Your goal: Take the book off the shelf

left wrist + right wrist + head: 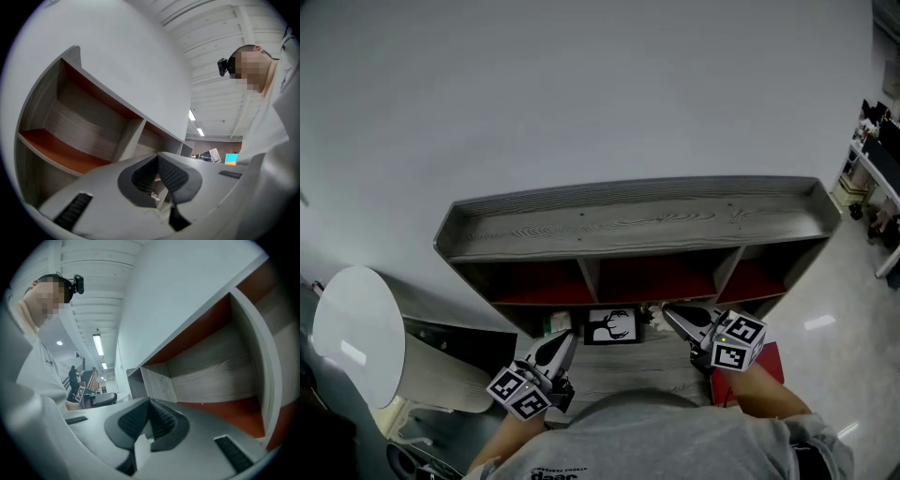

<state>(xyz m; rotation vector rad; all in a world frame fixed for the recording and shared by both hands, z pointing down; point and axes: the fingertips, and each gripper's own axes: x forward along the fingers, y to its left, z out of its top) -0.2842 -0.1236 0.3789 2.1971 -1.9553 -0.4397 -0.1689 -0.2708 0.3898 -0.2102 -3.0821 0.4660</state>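
Head view: black-and-white deer-cover book (611, 326) sat on grey wood-grain shelf (637, 220) lower board, between left gripper (566, 337), right gripper (669, 315). Both jaws closed, empty. Any grasp needed jaws opened, squared to cover edges.

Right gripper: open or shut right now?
Shut. The jaws of the right gripper meet at their tips in its own view, with nothing between them.
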